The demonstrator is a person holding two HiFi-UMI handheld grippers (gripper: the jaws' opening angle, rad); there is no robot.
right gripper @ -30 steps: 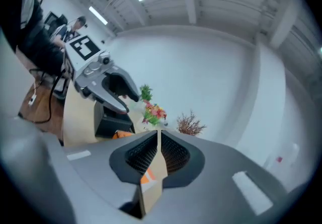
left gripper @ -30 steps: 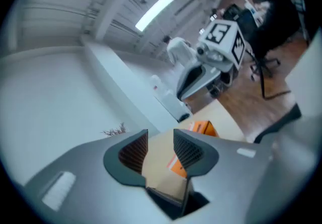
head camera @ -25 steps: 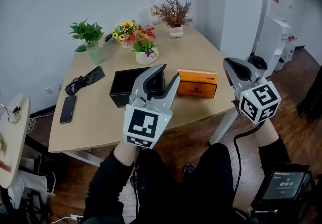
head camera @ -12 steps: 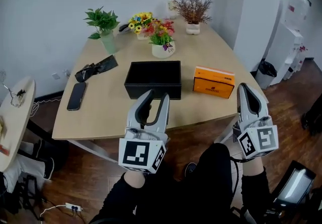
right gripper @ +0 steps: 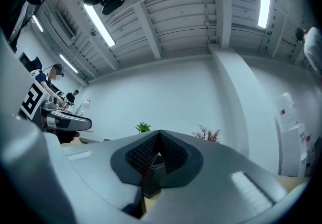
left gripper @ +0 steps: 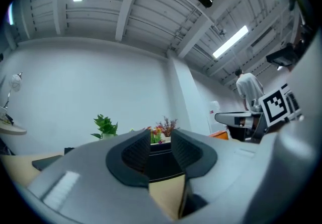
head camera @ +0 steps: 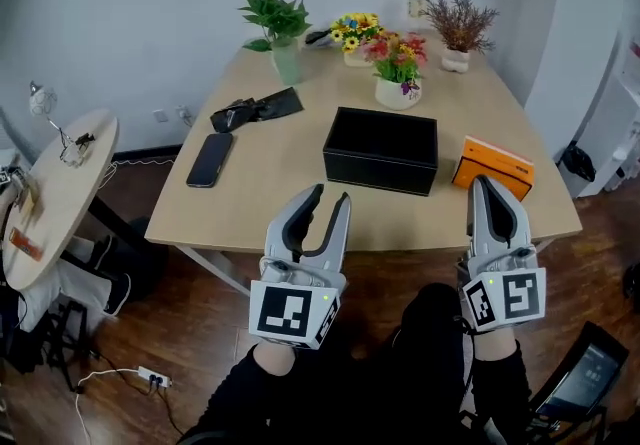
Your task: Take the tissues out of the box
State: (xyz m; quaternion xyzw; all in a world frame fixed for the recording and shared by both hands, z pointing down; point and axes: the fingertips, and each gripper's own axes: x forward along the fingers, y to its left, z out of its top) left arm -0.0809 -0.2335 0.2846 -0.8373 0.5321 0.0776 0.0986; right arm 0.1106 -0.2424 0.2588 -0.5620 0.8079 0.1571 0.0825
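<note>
I held both grippers just off the near edge of the table [head camera: 262,195], on the near side of the black box [head camera: 380,148]. My left gripper [head camera: 328,195] had its jaws a little apart; they had just been closing, with nothing between them. My right gripper [head camera: 483,183], to the near right of the black box, was fully closed and empty. The orange box [head camera: 492,165] lay just right of the black box, and neither gripper touched it.

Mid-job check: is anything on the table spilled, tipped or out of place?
Nothing is spilled or tipped. The orange box sits angled close to the table's right edge. The black box and phone lie flat.
</note>
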